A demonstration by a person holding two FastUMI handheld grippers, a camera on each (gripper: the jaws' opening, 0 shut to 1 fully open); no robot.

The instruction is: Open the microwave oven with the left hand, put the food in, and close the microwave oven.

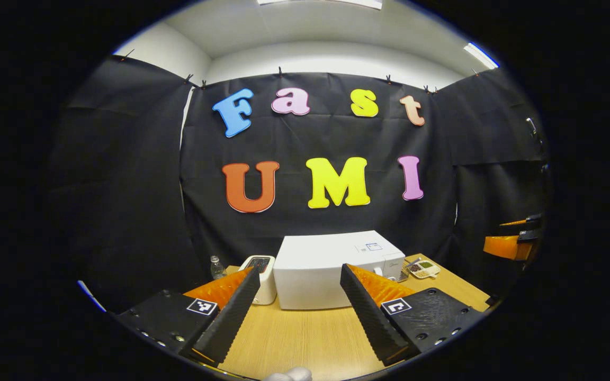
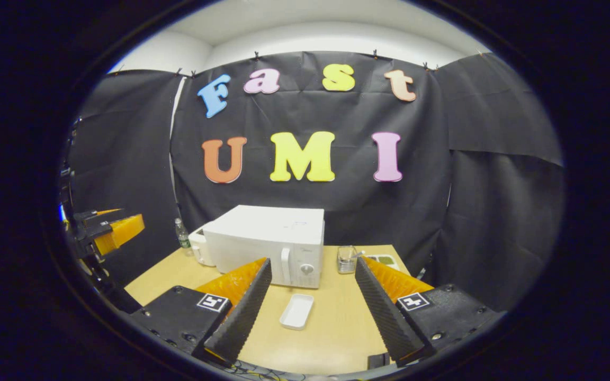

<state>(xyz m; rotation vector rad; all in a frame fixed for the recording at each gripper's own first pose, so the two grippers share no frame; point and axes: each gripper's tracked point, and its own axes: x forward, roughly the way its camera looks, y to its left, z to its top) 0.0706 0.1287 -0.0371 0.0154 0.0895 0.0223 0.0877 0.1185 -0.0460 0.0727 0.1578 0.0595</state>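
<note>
right gripper view: one microwave (image 2: 270,243) shut, one tray (image 2: 296,311).

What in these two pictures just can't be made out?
- Inside of the microwave: its door is shut, both views.
- White tray, right gripper view: too small to tell if it holds food.
- Glass cup, right gripper view: contents too small.
- Compartment dish, left gripper view: contents too small.

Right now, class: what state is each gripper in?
Left gripper: open, holding nothing, above the table.
Right gripper: open, holding nothing, above the white tray.
</note>
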